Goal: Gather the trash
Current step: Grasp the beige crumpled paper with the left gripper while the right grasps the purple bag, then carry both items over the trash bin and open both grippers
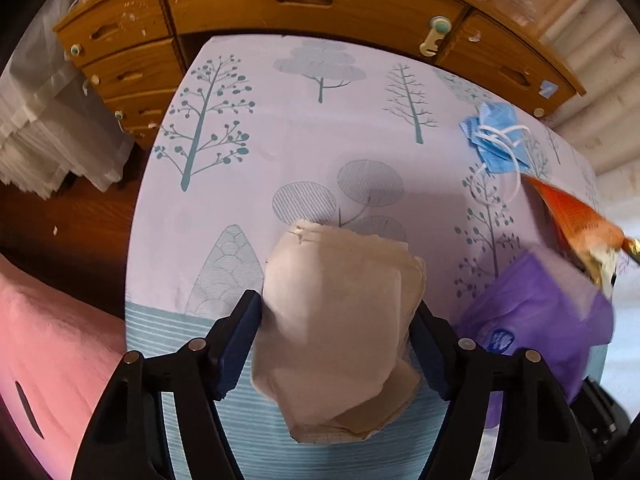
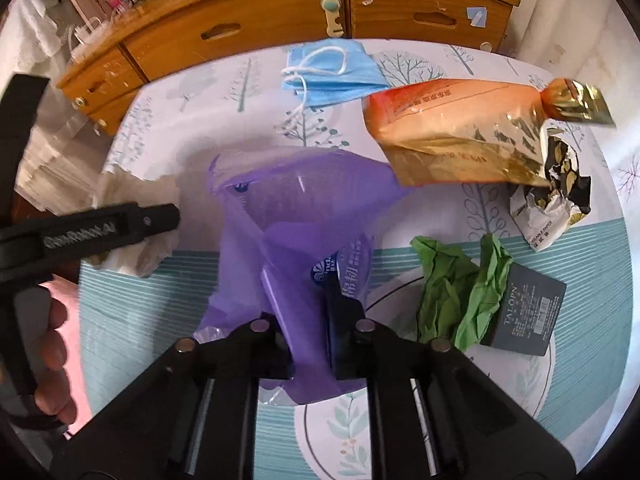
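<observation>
Trash lies scattered on the tree-print surface (image 2: 580,280): a blue face mask (image 2: 336,76), an orange-gold foil packet (image 2: 448,132), a torn wrapper (image 2: 552,200), crumpled green paper (image 2: 460,280) and a dark box (image 2: 528,308). The left claw (image 1: 336,336) is closed on a beige wad of tissue (image 1: 340,332), held above the surface. The right claw (image 2: 308,340) pinches a purple plastic bag (image 2: 288,216) near the middle. Wooden drawers (image 2: 240,36) stand behind.

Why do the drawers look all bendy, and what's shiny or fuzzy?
Both views: the fisheye lens bows the wooden drawers. Right wrist view: glare on the gold-orange snack bag, the purple bag slightly smeared. Left wrist view: the crumpled tissue looks soft.
</observation>
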Demonstrator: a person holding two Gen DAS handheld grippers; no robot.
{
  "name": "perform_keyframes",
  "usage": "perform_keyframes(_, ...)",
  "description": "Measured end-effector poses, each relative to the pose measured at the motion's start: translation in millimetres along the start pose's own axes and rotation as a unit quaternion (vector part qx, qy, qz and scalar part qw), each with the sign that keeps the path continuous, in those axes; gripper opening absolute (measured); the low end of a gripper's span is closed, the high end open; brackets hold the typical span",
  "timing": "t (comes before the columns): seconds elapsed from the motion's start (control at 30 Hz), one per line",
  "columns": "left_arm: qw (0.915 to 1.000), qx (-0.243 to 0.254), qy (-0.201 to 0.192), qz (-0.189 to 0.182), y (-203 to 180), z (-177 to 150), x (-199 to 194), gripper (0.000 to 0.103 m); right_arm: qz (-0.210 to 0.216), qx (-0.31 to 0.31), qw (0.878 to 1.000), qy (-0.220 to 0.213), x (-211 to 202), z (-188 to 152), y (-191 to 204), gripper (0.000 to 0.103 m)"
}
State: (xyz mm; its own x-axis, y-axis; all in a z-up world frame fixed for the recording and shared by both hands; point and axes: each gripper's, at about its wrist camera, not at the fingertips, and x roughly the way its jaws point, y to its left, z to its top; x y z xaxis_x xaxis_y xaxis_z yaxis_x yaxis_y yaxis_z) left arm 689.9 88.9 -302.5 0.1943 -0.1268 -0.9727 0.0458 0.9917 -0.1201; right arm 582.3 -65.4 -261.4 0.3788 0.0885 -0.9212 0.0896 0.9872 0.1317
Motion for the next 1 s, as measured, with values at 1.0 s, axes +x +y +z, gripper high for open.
perform_keyframes(1.0,0.9924,-0.010,-0.116,-0.038,-93,-389,-277,0.072,0.129,-0.044,0.985,-0.107,-304,-277,-99,0.006)
